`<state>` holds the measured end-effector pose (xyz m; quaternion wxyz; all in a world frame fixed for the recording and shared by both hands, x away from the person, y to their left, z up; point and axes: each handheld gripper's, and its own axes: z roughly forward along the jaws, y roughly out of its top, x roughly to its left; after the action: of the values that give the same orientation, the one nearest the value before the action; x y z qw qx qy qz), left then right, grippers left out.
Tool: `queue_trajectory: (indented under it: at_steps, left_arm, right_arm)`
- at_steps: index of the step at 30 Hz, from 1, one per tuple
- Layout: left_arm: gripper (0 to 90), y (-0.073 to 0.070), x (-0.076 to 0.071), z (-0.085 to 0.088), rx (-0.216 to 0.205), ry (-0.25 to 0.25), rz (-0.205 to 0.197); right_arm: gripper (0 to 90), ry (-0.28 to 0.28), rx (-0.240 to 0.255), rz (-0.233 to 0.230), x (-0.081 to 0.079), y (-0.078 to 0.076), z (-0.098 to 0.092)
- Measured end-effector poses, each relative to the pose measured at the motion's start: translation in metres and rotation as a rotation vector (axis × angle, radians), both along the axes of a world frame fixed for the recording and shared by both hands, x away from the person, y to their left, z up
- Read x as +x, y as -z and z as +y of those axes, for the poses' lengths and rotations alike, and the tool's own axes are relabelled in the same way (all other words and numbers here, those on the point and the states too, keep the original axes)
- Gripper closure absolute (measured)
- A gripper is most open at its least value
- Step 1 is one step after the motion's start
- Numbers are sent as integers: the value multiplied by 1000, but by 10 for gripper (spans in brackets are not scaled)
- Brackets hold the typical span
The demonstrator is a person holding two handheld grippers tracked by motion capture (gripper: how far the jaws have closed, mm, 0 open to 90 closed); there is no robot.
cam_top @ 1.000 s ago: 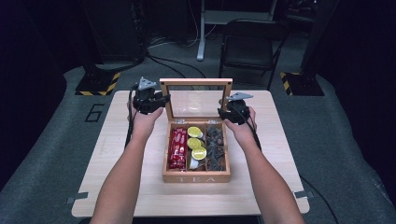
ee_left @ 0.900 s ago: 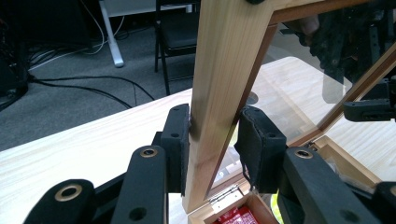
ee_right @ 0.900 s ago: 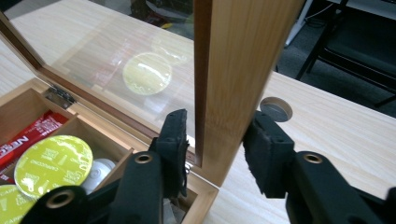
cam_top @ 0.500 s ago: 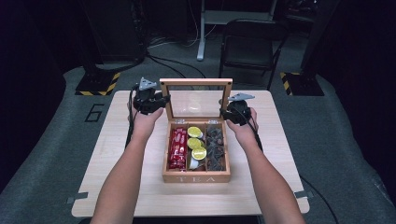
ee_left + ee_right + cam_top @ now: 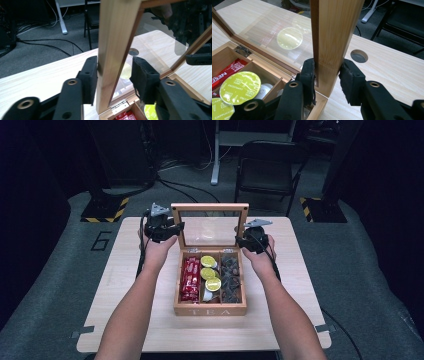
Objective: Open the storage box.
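Note:
A wooden tea box [image 5: 210,310] stands mid-table with its glass lid [image 5: 210,207] raised upright. Inside lie red packets [image 5: 190,279], yellow-green capsules [image 5: 210,272] and dark pieces [image 5: 230,277]. My left gripper [image 5: 170,227] straddles the lid's left frame post [image 5: 117,30]. Its jaws have just been opening: one pad [image 5: 90,75] rests against the wood, the other pad [image 5: 143,77] stands off it, so the left gripper [image 5: 113,72] is open. My right gripper [image 5: 245,240] is shut on the lid's right frame post [image 5: 334,25], and in its own view the right gripper [image 5: 327,75] presses both faces.
The light wooden table [image 5: 150,320] has bare surface left, right and in front of the box. A round cable hole [image 5: 359,55] sits in the tabletop behind the lid. A dark chair [image 5: 270,165] and floor cables lie beyond the far edge.

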<state>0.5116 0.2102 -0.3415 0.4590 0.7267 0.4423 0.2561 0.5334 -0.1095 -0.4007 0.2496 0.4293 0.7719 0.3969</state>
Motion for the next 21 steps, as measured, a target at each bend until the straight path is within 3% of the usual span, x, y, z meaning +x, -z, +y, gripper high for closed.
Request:
queue_trajectory:
  at_steps: [6, 11, 14, 21]
  left_arm:
    - [481, 5, 0, -1, -6, 5, 7]
    - [465, 9, 0, 4, 0, 1, 11]
    - [461, 11, -1, 10, 25, -6, 15]
    - [461, 19, -4, 22, 9, -11, 25]
  right_arm:
    - [649, 20, 11, 15, 1, 0, 2]
    - [649, 15, -4, 10, 3, -1, 1]
    - [649, 21, 11, 19, 3, -1, 2]
    - [649, 27, 21, 32, 5, -2, 2]
